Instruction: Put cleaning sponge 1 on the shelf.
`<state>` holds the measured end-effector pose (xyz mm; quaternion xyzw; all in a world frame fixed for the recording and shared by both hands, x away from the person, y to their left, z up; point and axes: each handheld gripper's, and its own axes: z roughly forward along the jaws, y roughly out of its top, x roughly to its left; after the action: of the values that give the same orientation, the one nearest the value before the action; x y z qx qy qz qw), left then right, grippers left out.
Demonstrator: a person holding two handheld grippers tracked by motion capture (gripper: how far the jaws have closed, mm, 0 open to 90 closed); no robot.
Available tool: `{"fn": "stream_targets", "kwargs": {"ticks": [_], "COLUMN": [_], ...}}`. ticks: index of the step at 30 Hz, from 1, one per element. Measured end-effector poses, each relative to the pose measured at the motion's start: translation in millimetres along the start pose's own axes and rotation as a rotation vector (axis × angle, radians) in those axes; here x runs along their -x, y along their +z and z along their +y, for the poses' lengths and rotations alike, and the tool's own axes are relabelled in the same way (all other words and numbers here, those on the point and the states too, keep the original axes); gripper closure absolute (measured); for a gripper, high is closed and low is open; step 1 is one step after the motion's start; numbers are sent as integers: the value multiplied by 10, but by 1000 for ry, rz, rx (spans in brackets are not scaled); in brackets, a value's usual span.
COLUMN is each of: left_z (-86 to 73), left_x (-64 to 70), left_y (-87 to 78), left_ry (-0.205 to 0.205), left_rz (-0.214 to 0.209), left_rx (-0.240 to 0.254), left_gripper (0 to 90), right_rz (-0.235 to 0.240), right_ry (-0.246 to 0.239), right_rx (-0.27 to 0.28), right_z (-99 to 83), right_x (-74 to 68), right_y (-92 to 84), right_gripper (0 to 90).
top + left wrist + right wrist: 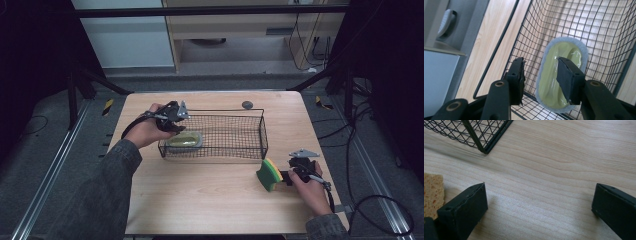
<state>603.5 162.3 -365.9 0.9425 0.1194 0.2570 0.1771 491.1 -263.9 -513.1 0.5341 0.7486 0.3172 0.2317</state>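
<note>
Hovering my open left claw [540, 77] over the light, soft pad [562, 75] in the basket [263, 131], I'd pinch its felt rim; right claw [539, 202] open.

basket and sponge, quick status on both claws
Left claw open above pale green pad lying in wire basket. Right claw open on bare table, sponge just beside it. Nothing in the way.
</note>
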Motion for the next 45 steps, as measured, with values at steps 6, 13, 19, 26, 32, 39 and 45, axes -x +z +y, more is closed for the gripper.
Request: {"fn": "stream_targets", "kwargs": {"ticks": [6,13,19,26,32,39,45], "left_z": [-69,-221,-488,-807,-1206,-1441,-1583], "left_x": [71,153,300,431,649,770,849], "left_y": [-118,-239,-333,-369,-231,11,189], "left_ry": [-47,-195,-313,-398,-514,-589,-628], "left_rz": [32,58,49,73,54,23,15], "left_rx": [39,107,177,197,202,163,106], "left_gripper": [430,130,80,55,54,58,58], "right_rz": [1,1,0,0,1,2,-9], "right_ry": [2,2,5,8,12,8,5], "right_rx": [0,1,1,0,2,-18,-46], "right_z": [0,0,1,3,8,33,73], "right_x": [-1,-1,-3,-5,-3,21,92], "right_y": [0,0,0,-1,4,-9,-67], "right_gripper": [4,4,4,4,5,40,89]}}
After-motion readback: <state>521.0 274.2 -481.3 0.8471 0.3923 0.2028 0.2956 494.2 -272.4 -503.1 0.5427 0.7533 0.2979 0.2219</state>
